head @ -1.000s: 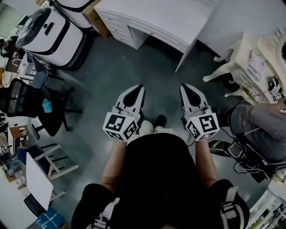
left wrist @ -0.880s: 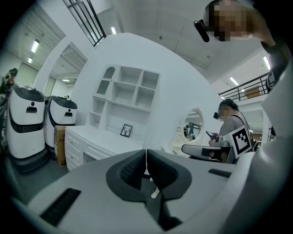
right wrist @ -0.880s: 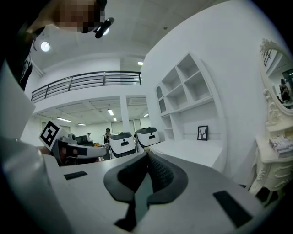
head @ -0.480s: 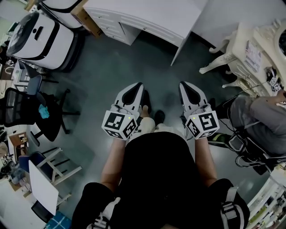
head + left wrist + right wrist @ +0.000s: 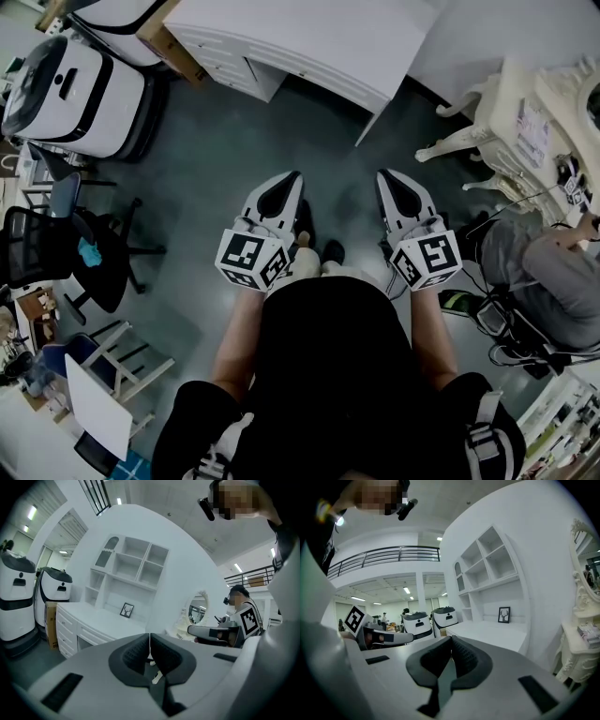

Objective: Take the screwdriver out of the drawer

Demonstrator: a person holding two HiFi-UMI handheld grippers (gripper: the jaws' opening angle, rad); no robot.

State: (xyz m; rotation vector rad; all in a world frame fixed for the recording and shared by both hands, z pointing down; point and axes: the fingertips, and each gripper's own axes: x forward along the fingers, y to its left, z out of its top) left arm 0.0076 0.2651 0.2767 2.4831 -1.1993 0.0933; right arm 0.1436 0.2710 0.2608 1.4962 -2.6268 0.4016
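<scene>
A white desk (image 5: 309, 42) with drawers (image 5: 225, 64) on its left side stands ahead of me, across the grey floor. The desk shows in the left gripper view (image 5: 101, 623) and in the right gripper view (image 5: 492, 632) too. No screwdriver is in sight. My left gripper (image 5: 289, 183) is held at waist height, shut and empty; in its own view the left gripper (image 5: 149, 644) has its pads pressed together. My right gripper (image 5: 386, 183) is beside it, also shut and empty, as the right gripper (image 5: 451, 651) shows in its own view.
Two white machines (image 5: 80, 80) stand left of the desk beside a cardboard box (image 5: 169, 47). An ornate cream dressing table (image 5: 520, 122) is at the right, with a seated person (image 5: 544, 272) near it. Black office chairs (image 5: 66, 248) and a white folding chair (image 5: 103, 384) stand at the left.
The desk and the machines have slid down and nearer in the head view as I walk toward them. Both grippers stay shut and level in front of me.
</scene>
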